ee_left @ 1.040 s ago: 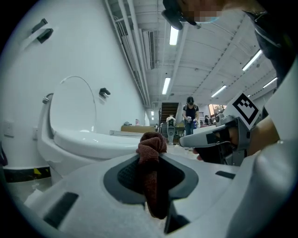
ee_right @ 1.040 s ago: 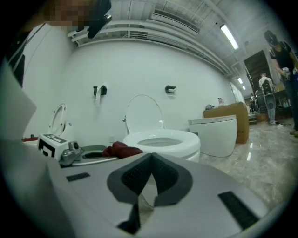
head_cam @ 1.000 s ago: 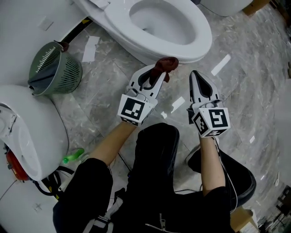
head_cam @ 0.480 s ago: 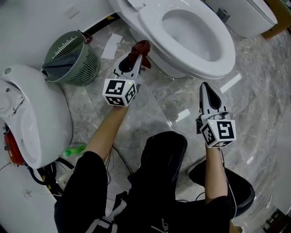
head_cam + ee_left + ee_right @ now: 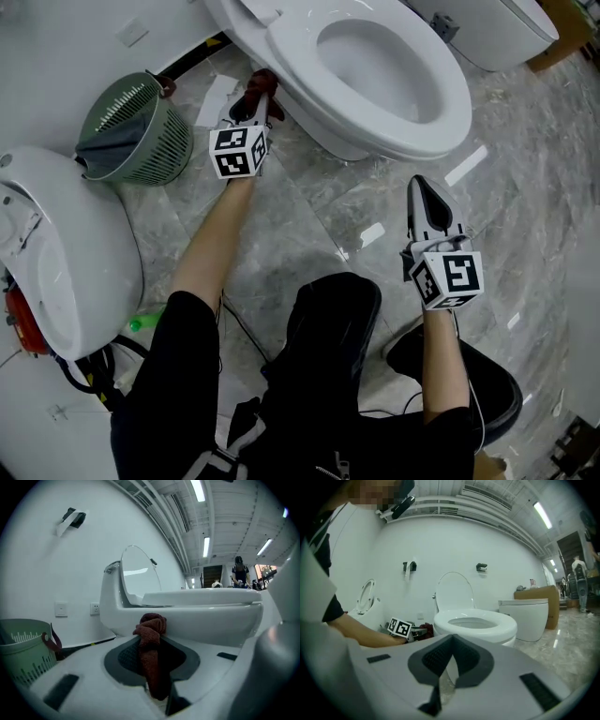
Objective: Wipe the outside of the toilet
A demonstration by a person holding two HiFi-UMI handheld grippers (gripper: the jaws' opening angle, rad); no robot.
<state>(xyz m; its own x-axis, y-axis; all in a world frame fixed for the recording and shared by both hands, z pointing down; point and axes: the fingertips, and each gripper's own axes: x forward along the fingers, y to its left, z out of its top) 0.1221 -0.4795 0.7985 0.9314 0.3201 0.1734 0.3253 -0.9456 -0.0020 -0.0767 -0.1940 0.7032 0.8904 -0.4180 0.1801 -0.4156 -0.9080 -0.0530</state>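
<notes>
Left gripper [image 5: 249, 105] was clamped on the dark red cloth [image 5: 263, 82], at the toilet's [image 5: 448, 98] left outer bowl wall, low by the floor [image 5: 309, 216]. Right gripper [image 5: 424, 187] was closed on nothing, well apart. Likely wipe start; next: press cloth on, drag along bowl.

Grey marble floor [image 5: 309, 211], glossy. White wall [image 5: 47, 564] with socket [image 5: 95, 608]. Strip lights [image 5: 198, 489] on ceiling. Green basket [image 5: 141, 141] on floor near wall.
</notes>
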